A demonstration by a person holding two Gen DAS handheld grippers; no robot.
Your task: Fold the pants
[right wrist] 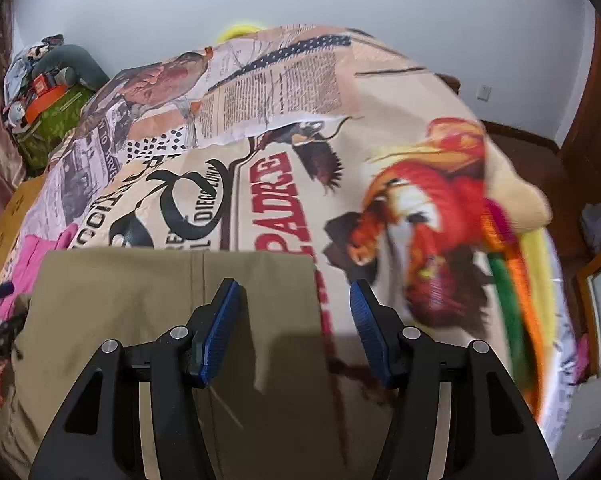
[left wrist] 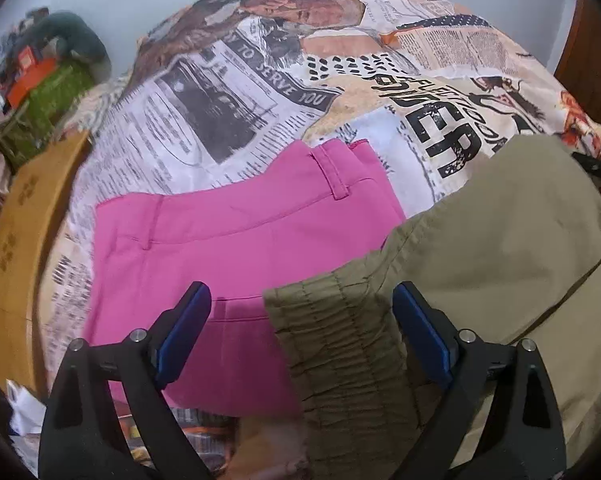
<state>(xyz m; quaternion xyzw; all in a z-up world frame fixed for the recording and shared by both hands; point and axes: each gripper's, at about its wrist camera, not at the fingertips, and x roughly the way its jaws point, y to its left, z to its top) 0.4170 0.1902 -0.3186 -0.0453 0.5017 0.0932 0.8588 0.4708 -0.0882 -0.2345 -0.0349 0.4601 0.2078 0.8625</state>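
- Khaki cotton pants with a ruched elastic waistband (left wrist: 480,264): being kept spread flat on the bed, over the printed cover, presumably so that corners can be picked up for a fold; no fold can be judged as made yet.
- Left hand-held gripper (left wrist: 302,312): being held with jaws wide apart, straddling the gathered waistband corner, nothing being pinched; likely being lined up for a grasp there.
- Right hand-held gripper (right wrist: 294,304): being held with jaws partly apart above the pants' right edge, one blue pad (right wrist: 220,328) over the cloth, the other over the cover; no cloth being clamped.
- Pink folded trousers with belt loops (left wrist: 236,240): lying just beside the khaki pair, partly overlapped by it, seemingly set aside.
- Newspaper-and-parrot print bed cover (right wrist: 284,184): serving as the working surface.
- Hidden or unclear: the near ends of both garments are being cut off by the grippers and frame edge; the clutter heap by the wall (left wrist: 48,88) is too blurred to be identified.
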